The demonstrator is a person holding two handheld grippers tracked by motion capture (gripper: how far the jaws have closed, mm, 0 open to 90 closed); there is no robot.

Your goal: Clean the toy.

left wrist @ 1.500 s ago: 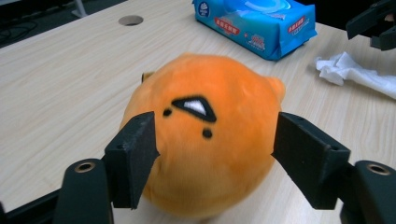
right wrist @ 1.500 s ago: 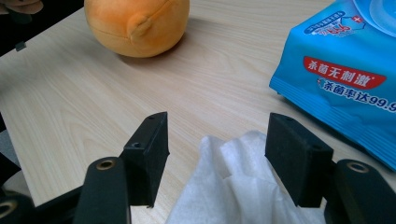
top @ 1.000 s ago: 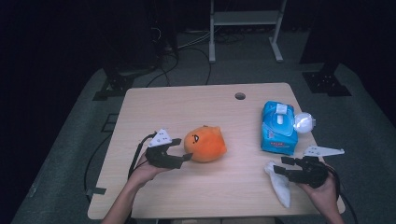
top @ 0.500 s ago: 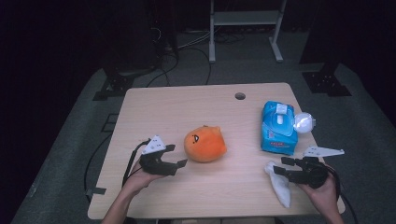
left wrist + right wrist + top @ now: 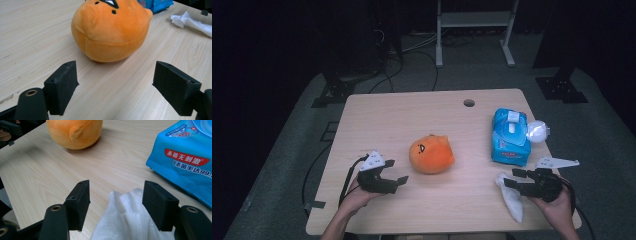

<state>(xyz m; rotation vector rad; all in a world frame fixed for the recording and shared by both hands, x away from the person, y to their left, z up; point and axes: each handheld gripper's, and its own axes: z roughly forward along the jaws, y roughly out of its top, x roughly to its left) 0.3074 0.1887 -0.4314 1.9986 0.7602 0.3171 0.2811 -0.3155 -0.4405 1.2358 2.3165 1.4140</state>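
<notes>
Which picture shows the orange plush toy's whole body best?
The high view: the orange plush toy sits whole on the table. The left gripper view crops its top; the right gripper view catches just its lower part.

Both tongs [image 5: 398, 172] [image 5: 510, 178] open, low, level.

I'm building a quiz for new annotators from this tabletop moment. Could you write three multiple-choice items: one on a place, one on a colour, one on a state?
1. Where does the white wipe lie?
A. On the wipes pack
B. On the table by the right gripper
C. Under the plush

2. What colour is the plush toy?
A. Green
B. Blue
C. Orange

3. How does the left gripper stand?
A. Open, plush apart from it
B. Shut on the plush
C. Shut on the wipe

Answers: 1 B, the wipe lies between the right gripper's fingers; 2 C, plainly orange; 3 A, its fingers stand wide with bare table between them.
</notes>
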